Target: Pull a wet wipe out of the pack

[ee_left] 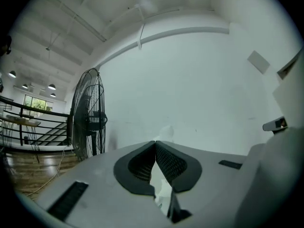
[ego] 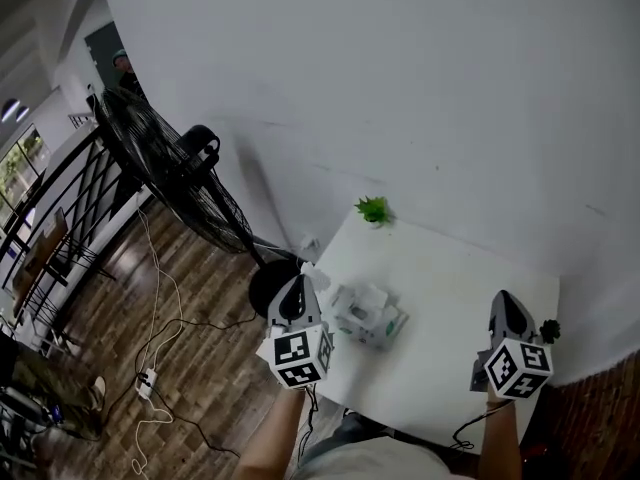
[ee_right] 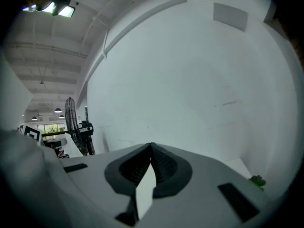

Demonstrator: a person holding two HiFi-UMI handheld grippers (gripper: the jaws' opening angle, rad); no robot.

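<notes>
Left gripper (ee_left: 155,143) jaws pinching wipe (ego: 315,274) at tips, pack (ego: 368,316) just right of them on table (ego: 455,293), right gripper (ee_right: 151,145) jaws pressed together, empty.

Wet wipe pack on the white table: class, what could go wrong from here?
The pack lies loose near the table's left edge, held by neither gripper; a pull could drag it off. The left gripper pinches only a thin bit of wipe, which may slip or tear. The right gripper is shut and apart from the pack.
</notes>
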